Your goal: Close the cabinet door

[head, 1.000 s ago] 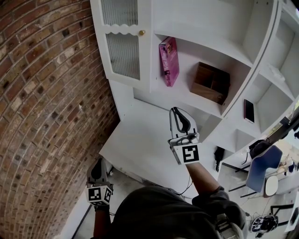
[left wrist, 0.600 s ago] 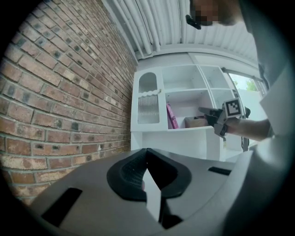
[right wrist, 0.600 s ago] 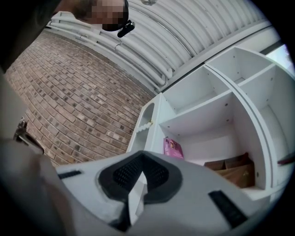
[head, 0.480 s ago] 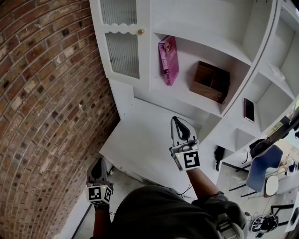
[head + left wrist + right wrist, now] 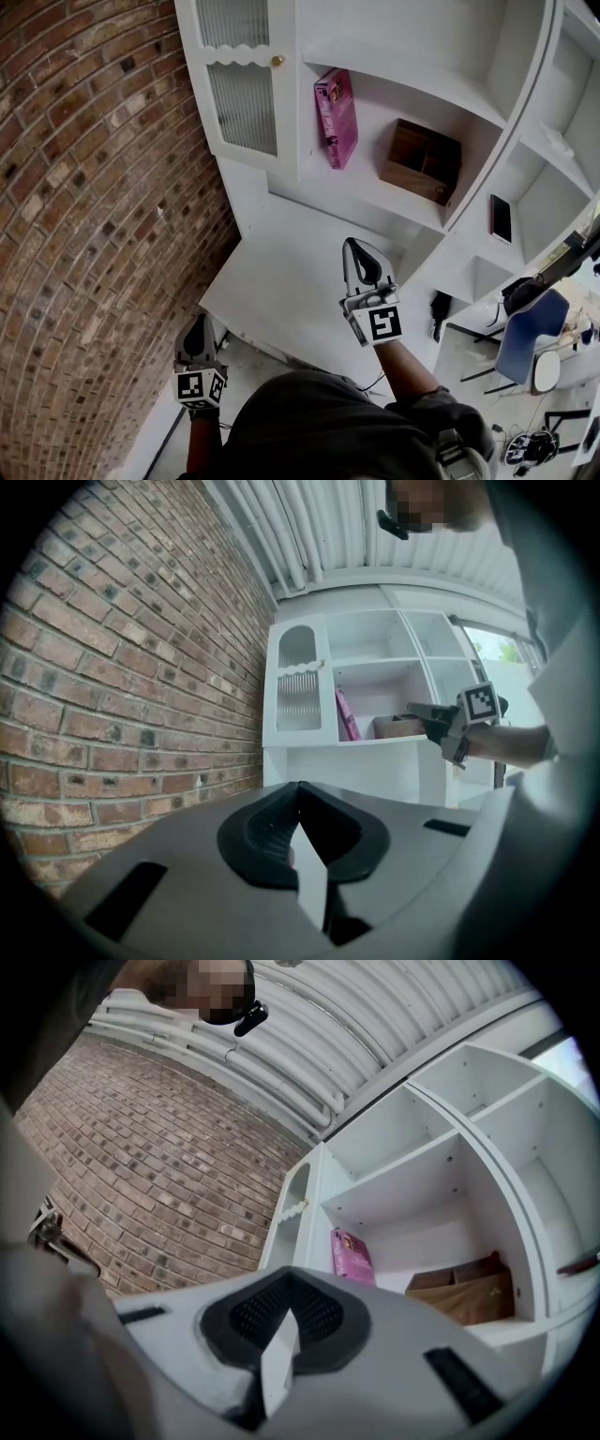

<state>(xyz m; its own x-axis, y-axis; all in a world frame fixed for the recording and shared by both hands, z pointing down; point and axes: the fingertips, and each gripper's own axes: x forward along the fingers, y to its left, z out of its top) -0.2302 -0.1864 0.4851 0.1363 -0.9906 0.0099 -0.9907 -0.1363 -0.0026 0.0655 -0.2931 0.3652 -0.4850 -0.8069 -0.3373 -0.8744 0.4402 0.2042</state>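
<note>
**A:** What has moved since the earlier frame?

**B:** The right gripper [image 5: 354, 248] has dropped away from the shelf level and now hangs over the white counter [image 5: 272, 281], near its back edge. Its jaws are clenched on nothing. The left gripper [image 5: 198, 323] sits low by the counter's front left corner, likewise clenched and empty.

**A:** Where is the cabinet door?

**B:** The ribbed-glass cabinet door [image 5: 242, 98], with its brass knob [image 5: 277, 61], stands at the shelf unit's left edge and appears flush with the frame. The closing is probably done, and the right gripper is withdrawing.
</note>
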